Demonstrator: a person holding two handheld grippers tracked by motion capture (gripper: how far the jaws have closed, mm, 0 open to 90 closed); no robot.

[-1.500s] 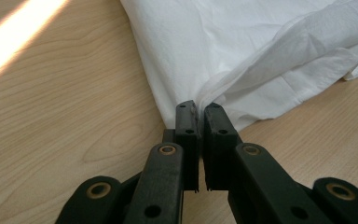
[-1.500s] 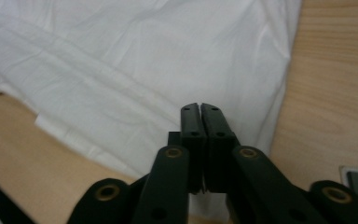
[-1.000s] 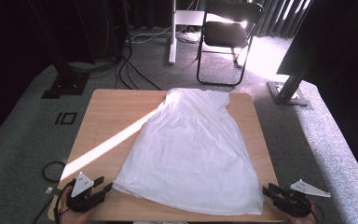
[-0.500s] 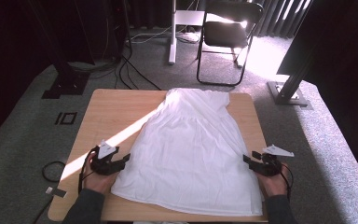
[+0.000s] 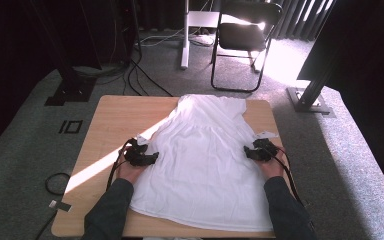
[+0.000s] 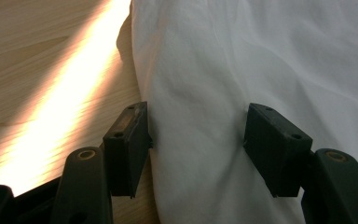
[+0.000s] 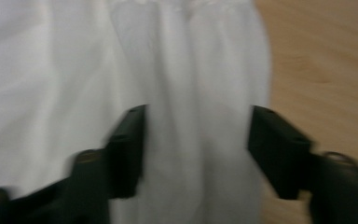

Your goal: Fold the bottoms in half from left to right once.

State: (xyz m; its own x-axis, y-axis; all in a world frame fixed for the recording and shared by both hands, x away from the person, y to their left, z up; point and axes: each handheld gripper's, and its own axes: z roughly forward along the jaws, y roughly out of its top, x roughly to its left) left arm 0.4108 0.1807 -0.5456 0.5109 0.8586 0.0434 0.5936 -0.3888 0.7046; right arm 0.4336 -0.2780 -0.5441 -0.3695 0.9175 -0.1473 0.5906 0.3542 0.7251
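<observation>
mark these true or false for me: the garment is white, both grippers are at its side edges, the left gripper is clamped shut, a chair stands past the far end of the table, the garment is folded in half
1. The garment is white. True.
2. The left gripper and the right gripper sit at its opposite side edges. True.
3. The left gripper is clamped shut. False: in the left gripper view its jaws stand apart, one over the table wood and one over the cloth, with the garment's edge between them.
4. A chair stands on the floor past the far end of the table. True.
5. The garment is folded in half. False: it lies spread out flat, narrow end far, wide hem near the person.
</observation>
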